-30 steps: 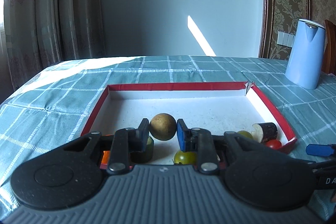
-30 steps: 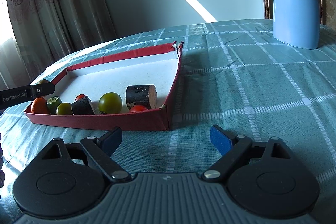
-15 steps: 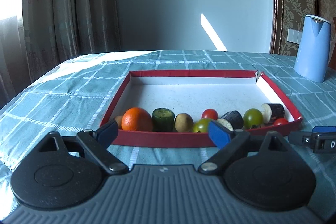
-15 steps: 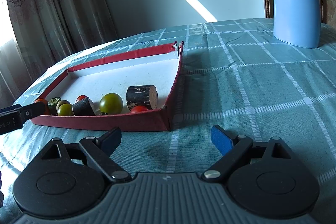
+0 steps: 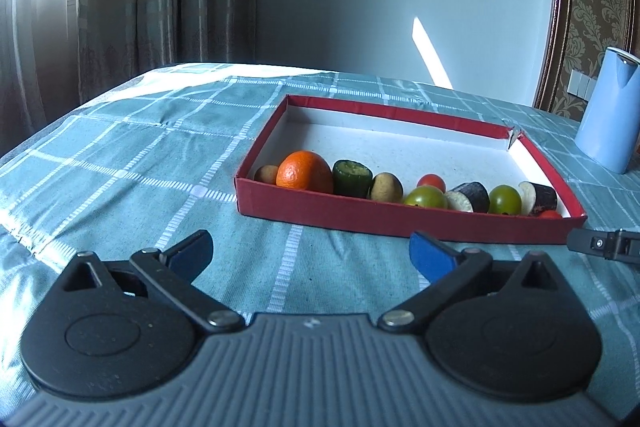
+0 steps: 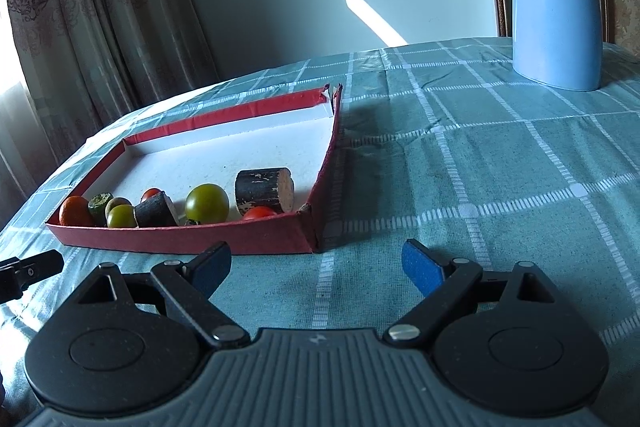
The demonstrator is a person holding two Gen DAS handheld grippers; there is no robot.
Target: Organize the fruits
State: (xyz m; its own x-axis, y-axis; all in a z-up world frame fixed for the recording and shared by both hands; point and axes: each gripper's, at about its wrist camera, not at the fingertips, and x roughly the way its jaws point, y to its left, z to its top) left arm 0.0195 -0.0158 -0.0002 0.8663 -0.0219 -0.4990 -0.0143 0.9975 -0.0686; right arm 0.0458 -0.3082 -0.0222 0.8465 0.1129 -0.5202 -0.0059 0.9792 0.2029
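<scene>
While the fruits are lined up along the near wall of the red tray at mid-frame, the left gripper is seen spread and empty, its jaws having just been opening. The right gripper is likewise spread over bare cloth. The placing step is judged finished; no loose fruit is seen for another pick.
</scene>
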